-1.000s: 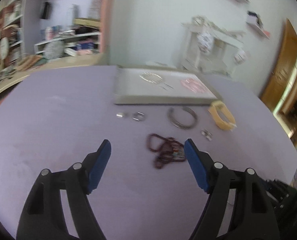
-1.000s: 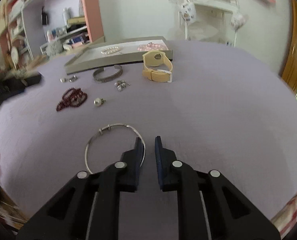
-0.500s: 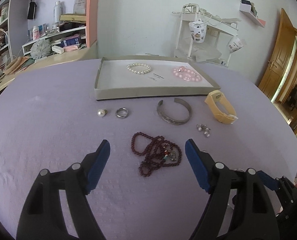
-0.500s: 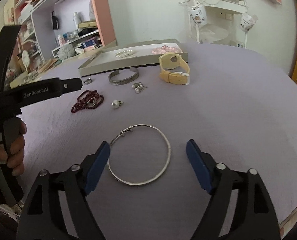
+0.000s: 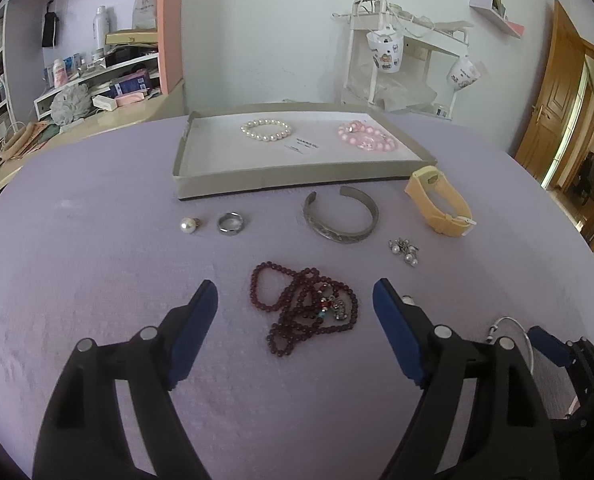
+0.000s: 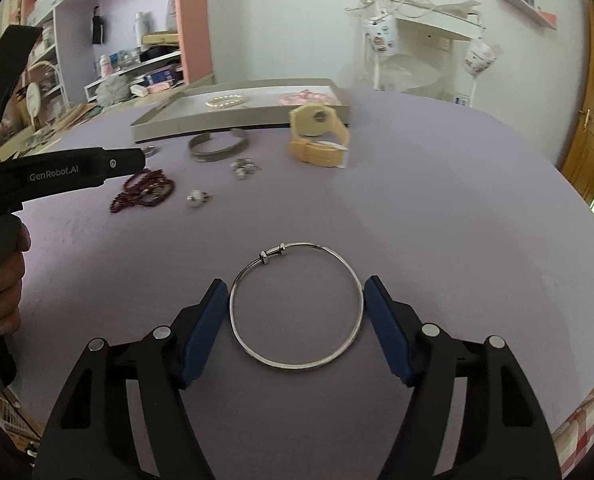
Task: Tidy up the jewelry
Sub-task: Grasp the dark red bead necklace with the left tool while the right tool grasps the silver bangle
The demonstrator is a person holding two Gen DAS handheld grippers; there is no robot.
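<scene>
A shallow grey tray [image 5: 297, 179] at the far side of the purple table holds a white pearl bracelet [image 5: 266, 130] and a pink bead bracelet [image 5: 367, 141]. Loose on the table lie a dark red bead necklace [image 5: 303, 312], a silver cuff [image 5: 341, 216], a ring [image 5: 230, 224], a pearl ring [image 5: 188, 225], pearl earrings [image 5: 405, 251] and a yellow watch [image 5: 439, 202]. My left gripper [image 5: 295, 308] is open, its jaws either side of the red necklace. My right gripper [image 6: 296, 304] is open around a thin silver bangle [image 6: 297, 306] lying flat.
The left gripper's body and the hand holding it [image 6: 5, 280] fill the left of the right wrist view. Shelves [image 5: 97, 76] stand behind the table at the left, a white rack with cups [image 5: 409, 56] at the back right, a wooden door [image 5: 557, 112] far right.
My right gripper has opened from shut and moved forward, so its jaws now bracket the silver bangle. My left gripper has steadied over the red necklace, closer to it.
</scene>
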